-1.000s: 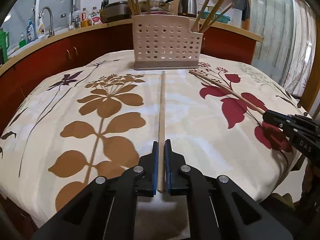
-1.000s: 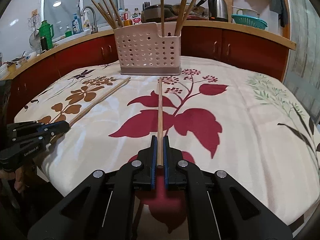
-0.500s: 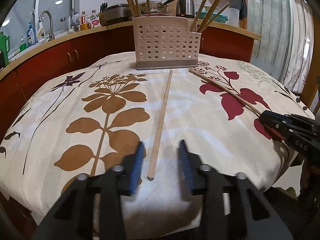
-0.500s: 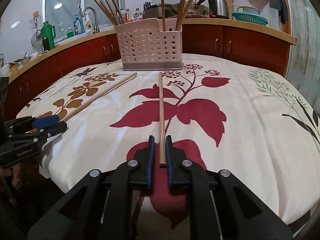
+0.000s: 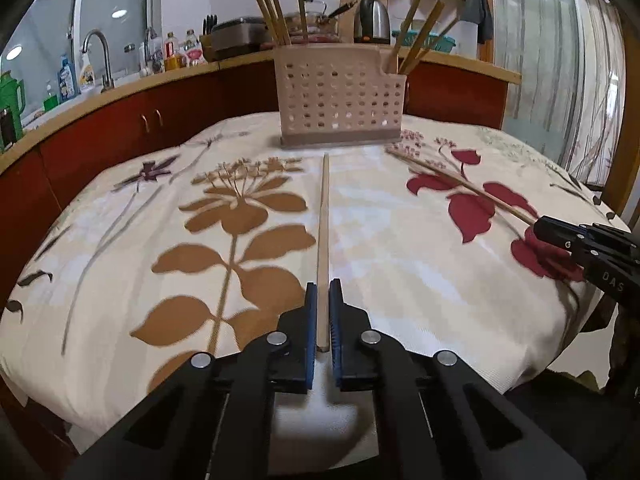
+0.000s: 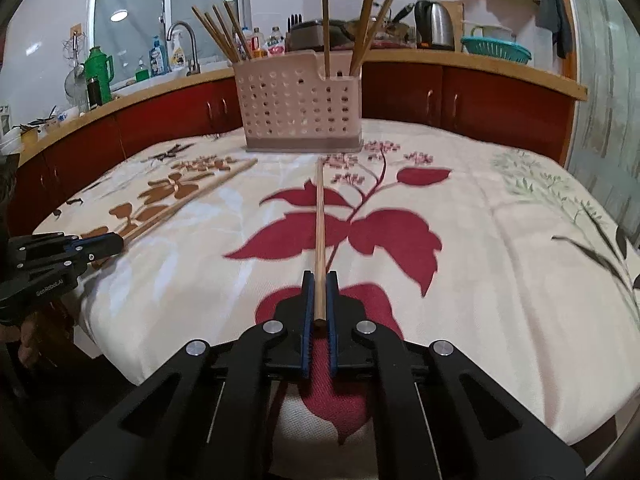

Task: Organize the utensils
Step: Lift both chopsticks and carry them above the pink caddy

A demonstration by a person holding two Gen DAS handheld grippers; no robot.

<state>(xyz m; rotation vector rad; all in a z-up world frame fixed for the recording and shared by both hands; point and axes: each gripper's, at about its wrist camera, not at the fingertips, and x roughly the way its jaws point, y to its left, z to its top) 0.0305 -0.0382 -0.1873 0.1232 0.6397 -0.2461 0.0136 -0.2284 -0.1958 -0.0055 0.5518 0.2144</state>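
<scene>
Two wooden chopsticks lie on the flowered tablecloth, both pointing at a pink perforated utensil basket (image 5: 340,96) that holds several upright chopsticks. My left gripper (image 5: 323,292) is shut on the near end of the left chopstick (image 5: 323,216). My right gripper (image 6: 319,284) is shut on the near end of the right chopstick (image 6: 319,220). The basket also shows in the right wrist view (image 6: 300,104). The right gripper shows at the right edge of the left wrist view (image 5: 560,236), and the left gripper at the left edge of the right wrist view (image 6: 104,244).
The table (image 5: 400,240) ends just under both grippers. Behind it runs a red cabinet counter (image 6: 460,96) with a sink tap (image 6: 186,44), bottles, a kettle (image 6: 434,26) and a teal basket (image 6: 496,46).
My left gripper opened half a second ago and has closed again on its chopstick. My right gripper loosened slightly and has closed again on its chopstick. Both moved a little forward.
</scene>
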